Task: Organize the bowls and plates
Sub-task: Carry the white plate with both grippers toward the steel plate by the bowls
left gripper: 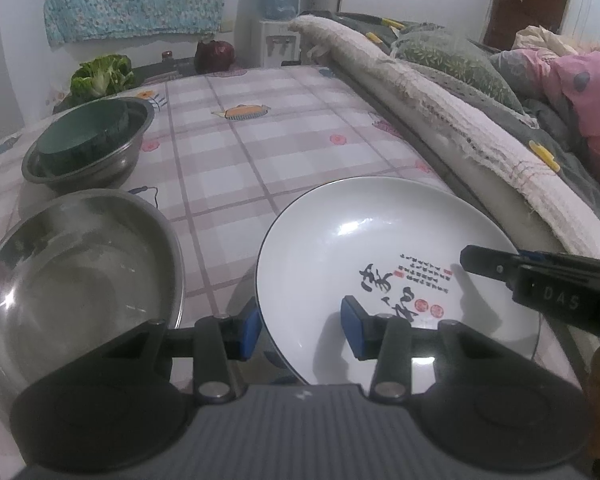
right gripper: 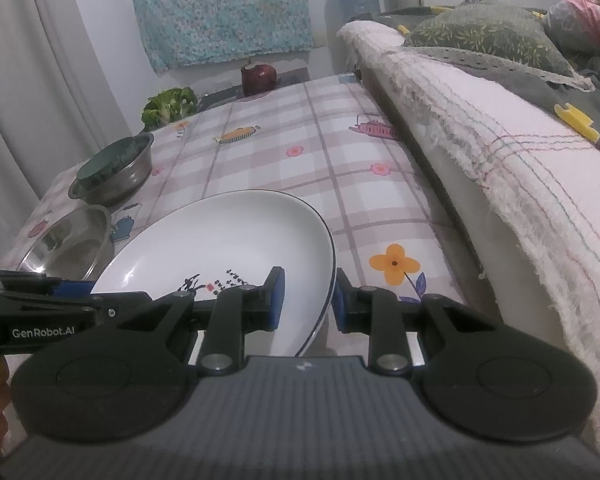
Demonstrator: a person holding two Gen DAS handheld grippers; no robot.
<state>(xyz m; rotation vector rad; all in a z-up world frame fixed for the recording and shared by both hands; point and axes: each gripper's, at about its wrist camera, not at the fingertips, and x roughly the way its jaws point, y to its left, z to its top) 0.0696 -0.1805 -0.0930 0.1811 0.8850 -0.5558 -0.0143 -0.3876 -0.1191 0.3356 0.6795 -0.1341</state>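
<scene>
1. White ceramic plate sits on the checked tablecloth, just beside the empty steel bowl.
2. Left gripper straddles its rim, pads apparently not pressing.
3. Right gripper pinches the opposite rim, likely to lift it.

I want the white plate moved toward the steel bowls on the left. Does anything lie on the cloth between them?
Nothing visible does. Only bare checked tablecloth separates the white plate from the empty steel bowl. Both grippers, left and right, already straddle the plate's rim.
</scene>
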